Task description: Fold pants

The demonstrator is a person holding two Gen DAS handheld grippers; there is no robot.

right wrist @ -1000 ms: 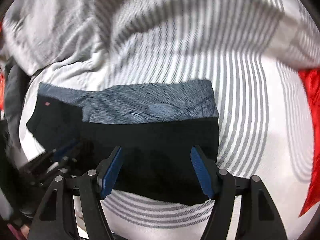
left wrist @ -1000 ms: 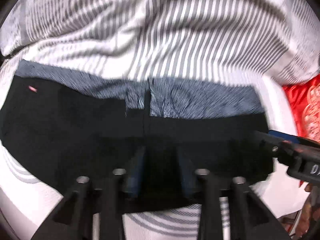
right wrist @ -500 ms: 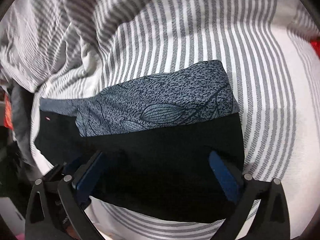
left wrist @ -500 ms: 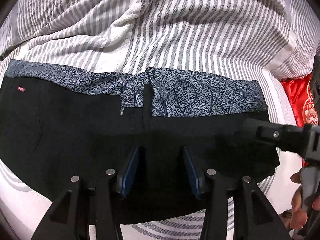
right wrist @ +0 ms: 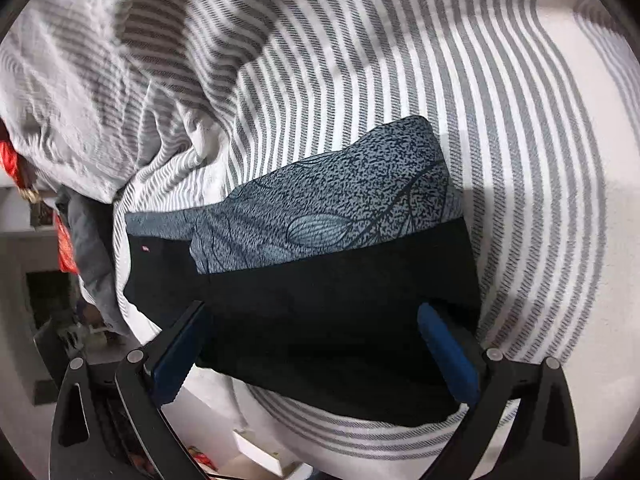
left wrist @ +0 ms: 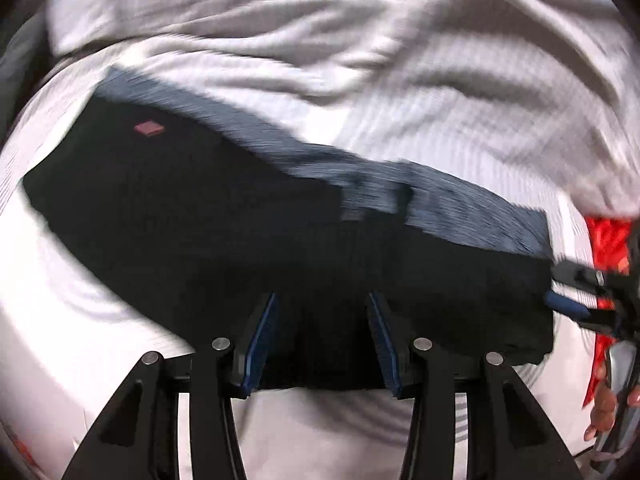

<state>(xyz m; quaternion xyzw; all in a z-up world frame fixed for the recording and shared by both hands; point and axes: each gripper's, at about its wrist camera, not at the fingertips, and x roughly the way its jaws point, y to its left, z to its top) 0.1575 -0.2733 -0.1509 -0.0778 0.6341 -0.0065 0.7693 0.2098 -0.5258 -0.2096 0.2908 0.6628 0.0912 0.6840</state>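
Note:
Black pants [left wrist: 240, 208] lie folded on the striped bed sheet [right wrist: 500, 120], with a grey-blue patterned band [right wrist: 340, 208] along their far side and a small red label [left wrist: 149, 128] near the left end. My left gripper [left wrist: 322, 298] hovers over the near edge, jaws apart, with no fabric pinched between the blue pads; this view is blurred. My right gripper [right wrist: 312, 312] stands wide open above the right end of the pants [right wrist: 340, 300], pads clear of the cloth. The right gripper [left wrist: 576, 300] also shows at the right edge of the left wrist view.
A bunched striped duvet [left wrist: 320, 40] rises behind the pants. Red fabric [left wrist: 608, 240] lies at the right of the bed. A person's hand [left wrist: 604, 412] holds the right gripper. The bed's edge, the floor and a pale box [right wrist: 256, 448] show low in the right wrist view.
My right jaws widened from a middling gap to full width and tilted over the pants' right end. My left gripper swung and drew back, so the pants now run slantwise in its view.

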